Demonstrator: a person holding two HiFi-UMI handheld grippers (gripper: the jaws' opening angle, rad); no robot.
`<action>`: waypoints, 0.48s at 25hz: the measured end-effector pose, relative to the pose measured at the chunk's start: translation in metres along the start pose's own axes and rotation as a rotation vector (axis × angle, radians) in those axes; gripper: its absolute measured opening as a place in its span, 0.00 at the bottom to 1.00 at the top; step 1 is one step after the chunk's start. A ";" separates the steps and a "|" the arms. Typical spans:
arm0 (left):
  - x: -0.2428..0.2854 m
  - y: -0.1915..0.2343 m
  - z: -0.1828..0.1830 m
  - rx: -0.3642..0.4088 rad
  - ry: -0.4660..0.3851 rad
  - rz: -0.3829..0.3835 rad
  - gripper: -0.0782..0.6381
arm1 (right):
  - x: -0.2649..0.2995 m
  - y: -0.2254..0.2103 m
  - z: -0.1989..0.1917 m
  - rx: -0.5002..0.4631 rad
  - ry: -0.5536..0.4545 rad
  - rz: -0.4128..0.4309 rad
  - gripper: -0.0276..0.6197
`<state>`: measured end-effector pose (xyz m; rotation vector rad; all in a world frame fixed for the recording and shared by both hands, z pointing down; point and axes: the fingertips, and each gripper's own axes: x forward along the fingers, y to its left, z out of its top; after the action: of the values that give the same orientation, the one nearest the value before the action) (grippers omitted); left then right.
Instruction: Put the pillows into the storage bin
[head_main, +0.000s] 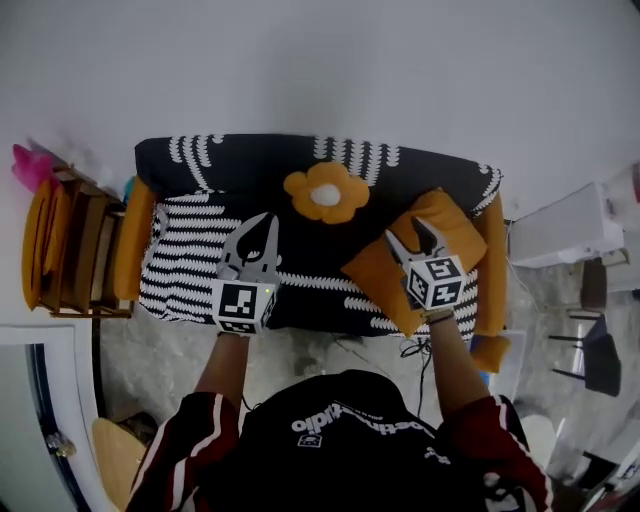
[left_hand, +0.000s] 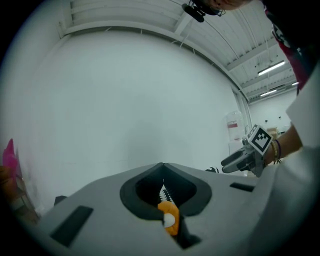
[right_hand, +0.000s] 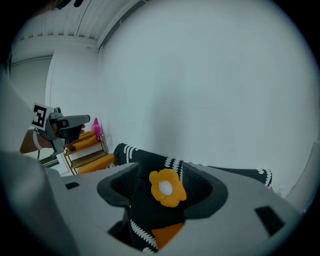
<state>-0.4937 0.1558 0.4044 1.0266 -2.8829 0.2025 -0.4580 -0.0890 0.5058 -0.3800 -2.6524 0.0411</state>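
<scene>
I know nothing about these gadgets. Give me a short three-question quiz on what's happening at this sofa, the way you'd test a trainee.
1. True or false: the jaws of the left tool stand wide apart.
2. The orange flower-shaped pillow lies on: A) the floor; B) the black sofa with white stripes; C) the wooden shelf.
3. Which tool shows over the square orange pillow in the head view?

Key: 1 false, they are shut and hold nothing. 2 B. 3 the right tool, with its jaws open.
</scene>
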 end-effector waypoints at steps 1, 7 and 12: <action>0.014 -0.001 -0.004 0.005 0.013 -0.006 0.11 | 0.012 -0.008 -0.003 0.000 0.011 0.007 0.45; 0.085 -0.008 -0.034 0.020 0.084 -0.033 0.12 | 0.083 -0.050 -0.034 0.017 0.069 0.040 0.45; 0.134 -0.015 -0.059 0.014 0.120 -0.043 0.11 | 0.139 -0.078 -0.071 0.014 0.118 0.059 0.45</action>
<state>-0.5863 0.0698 0.4795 1.0403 -2.7534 0.2715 -0.5656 -0.1290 0.6373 -0.4425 -2.5227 0.0536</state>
